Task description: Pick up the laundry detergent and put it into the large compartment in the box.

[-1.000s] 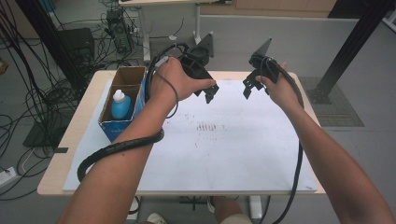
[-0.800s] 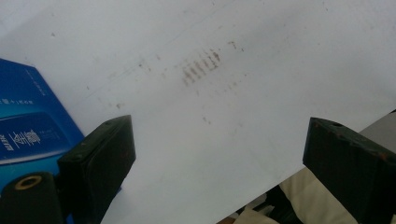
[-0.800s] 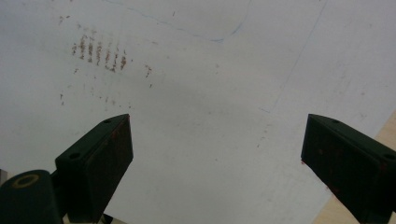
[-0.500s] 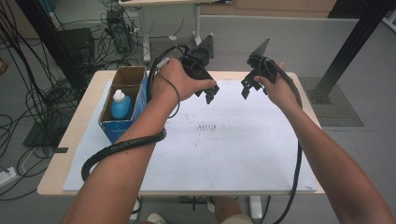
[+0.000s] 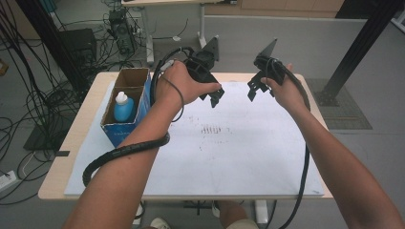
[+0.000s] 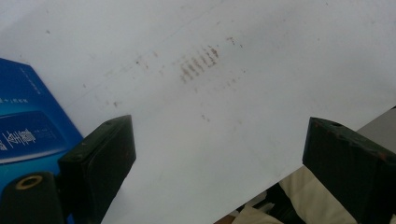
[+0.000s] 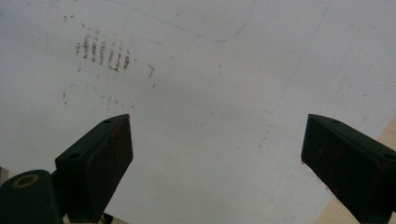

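One cardboard box [image 5: 130, 102], blue-sided. One bottle [image 5: 123, 108], blue with a white cap, standing in the box. One white sheet [image 5: 215, 157] over one table [image 5: 86, 124]. One patch of brown smudge marks [image 5: 211, 129]. Two grippers: left gripper [image 5: 213, 97], right gripper [image 5: 253, 89].

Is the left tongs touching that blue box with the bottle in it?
Apart. In the high view the left tongs hang over the white sheet, clear of the blue box; the left gripper view shows open jaws with nothing between them.
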The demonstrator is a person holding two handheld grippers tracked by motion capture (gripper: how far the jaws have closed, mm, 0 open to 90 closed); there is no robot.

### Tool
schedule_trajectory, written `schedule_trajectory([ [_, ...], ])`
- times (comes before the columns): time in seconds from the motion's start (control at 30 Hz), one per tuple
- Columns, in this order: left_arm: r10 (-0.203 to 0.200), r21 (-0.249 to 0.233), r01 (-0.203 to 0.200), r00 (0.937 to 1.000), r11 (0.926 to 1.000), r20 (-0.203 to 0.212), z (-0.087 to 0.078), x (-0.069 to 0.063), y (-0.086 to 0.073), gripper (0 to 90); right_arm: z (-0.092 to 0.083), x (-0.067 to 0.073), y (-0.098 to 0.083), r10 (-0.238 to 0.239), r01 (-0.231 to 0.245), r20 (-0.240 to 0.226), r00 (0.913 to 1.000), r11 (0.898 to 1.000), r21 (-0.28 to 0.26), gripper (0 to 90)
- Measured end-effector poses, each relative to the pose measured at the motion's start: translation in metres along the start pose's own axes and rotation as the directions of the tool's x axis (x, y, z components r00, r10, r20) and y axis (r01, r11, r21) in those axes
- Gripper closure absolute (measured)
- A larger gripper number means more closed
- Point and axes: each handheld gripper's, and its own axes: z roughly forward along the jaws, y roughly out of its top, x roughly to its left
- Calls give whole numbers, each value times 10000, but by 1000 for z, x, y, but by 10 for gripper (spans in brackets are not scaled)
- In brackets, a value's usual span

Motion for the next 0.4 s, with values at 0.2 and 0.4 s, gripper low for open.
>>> schedule_trajectory([
  [0.2,31,-27,-31,10000,10000,-28,-1,-1,0,99,0,0,0,0,0,5,10000,10000,9,88],
  [0.4,16,-21,-16,10000,10000,-24,-1,0,-1,100,0,1,0,-13,13,40,10000,10000,25,87],
])
